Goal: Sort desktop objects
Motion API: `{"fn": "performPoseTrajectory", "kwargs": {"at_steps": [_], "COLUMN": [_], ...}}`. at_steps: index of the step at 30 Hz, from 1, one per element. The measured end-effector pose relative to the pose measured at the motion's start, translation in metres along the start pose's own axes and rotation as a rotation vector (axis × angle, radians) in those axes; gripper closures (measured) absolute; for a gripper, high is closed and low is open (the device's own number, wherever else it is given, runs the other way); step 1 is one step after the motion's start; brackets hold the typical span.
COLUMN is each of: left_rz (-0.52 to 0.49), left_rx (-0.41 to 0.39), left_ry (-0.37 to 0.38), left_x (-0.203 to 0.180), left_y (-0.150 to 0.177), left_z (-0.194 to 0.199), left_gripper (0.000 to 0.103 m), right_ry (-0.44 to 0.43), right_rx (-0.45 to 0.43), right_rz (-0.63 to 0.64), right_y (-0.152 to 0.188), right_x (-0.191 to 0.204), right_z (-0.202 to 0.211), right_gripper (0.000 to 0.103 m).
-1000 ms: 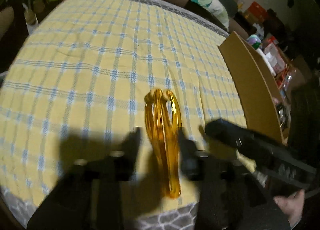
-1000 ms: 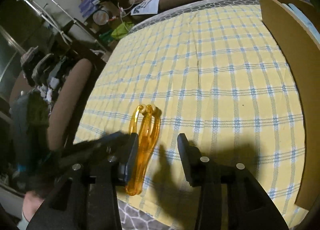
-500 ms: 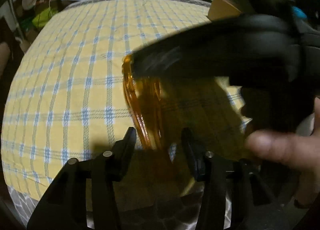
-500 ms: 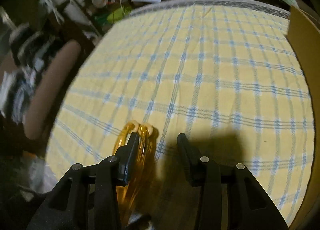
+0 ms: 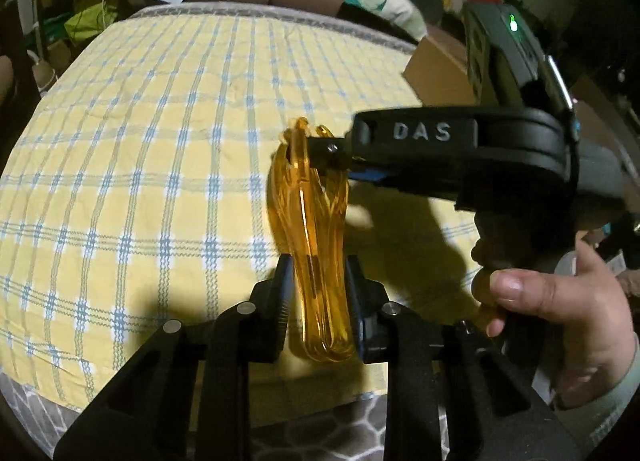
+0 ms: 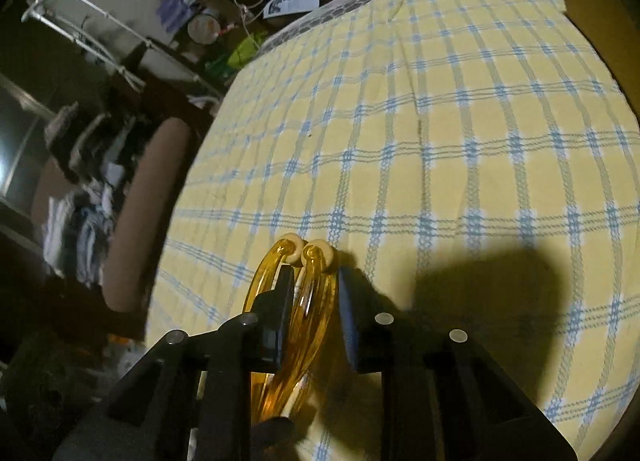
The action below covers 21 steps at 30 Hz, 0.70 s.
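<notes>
Amber plastic massager (image 5: 316, 245), lifted just above the yellow checked bed (image 5: 140, 141) at frame centre, is pinched by both tongs, left tongs (image 5: 318, 293) at its base, right tongs (image 6: 312, 301) having just closed on its forked top, so opposing pulls could snap it.

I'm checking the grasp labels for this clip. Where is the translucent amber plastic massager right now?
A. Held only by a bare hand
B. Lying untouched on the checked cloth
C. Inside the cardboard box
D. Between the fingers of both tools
D: the translucent amber plastic massager sits between the left tool's fingers, and the right tool closes on its roller end.
</notes>
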<state>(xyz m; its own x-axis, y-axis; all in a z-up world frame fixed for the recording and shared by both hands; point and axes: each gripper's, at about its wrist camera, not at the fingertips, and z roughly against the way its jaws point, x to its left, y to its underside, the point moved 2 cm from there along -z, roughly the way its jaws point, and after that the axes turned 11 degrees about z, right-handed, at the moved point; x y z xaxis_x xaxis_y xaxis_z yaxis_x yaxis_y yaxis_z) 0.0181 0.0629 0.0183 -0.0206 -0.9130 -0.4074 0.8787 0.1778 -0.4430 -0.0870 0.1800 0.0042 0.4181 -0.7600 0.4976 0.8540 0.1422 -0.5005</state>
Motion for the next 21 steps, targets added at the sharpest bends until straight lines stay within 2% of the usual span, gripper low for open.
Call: {"fn": "performPoseTrajectory", "kwargs": {"at_steps": [6,10,13,16,21], "left_rz": [-0.013,-0.047,-0.08,-0.086,-0.13], "left_rx": [-0.037,-0.065,-0.091,-0.075,-0.078], "left_ry": [0.057,0.079,0.101,0.144,0.201], "left_x": [-0.014,-0.039,-0.067,-0.098,-0.18], "left_y": [-0.009,-0.015,-0.024,-0.041,-0.071], "left_z": [0.011,0.023,0.029,0.024,0.017], "left_gripper": [0.08,0.08,0.08,0.08,0.078], "right_ry": [-0.058,-0.037,-0.016,0.009,0.07], "right_rx": [-0.088,-0.135,-0.172,-0.204,-0.222], "right_rz": [-0.022,0.039,0.05,0.048,0.044], "right_y": [-0.011,-0.019,-0.024,-0.032,-0.056], "right_x": [0.0,0.012,0.012,0.004,-0.033], "right_z": [0.039,0.069,0.094,0.124,0.186], "right_gripper": [0.081,0.081,0.081,0.081,0.081]}}
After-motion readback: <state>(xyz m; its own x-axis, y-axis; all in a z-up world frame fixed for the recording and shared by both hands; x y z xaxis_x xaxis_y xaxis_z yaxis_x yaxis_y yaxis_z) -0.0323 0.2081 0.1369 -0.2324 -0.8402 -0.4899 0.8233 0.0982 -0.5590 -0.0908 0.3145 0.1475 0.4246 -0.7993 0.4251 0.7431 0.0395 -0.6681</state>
